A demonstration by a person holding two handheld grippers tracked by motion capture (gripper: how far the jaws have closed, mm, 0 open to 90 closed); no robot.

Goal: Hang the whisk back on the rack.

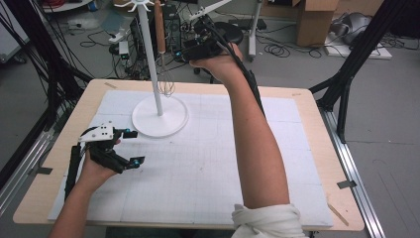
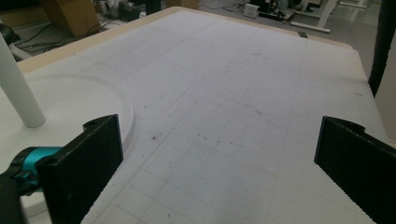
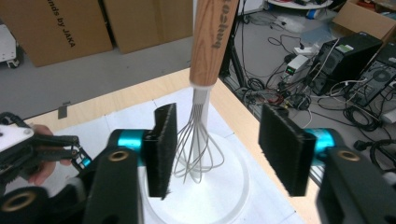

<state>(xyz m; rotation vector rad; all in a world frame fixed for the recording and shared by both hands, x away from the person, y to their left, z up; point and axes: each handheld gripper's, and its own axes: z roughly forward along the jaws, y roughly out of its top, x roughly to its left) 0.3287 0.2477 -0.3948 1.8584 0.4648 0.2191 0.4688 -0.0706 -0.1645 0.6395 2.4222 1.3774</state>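
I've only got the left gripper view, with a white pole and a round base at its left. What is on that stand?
Observer: A whisk with a wooden handle hangs beside the pole of the stand, wires pointing down.
Operator: Where is the right gripper?
Observer: The right gripper is raised at the whisk. The wires sit between its open fingers, nearer one finger, and they are not pinched.
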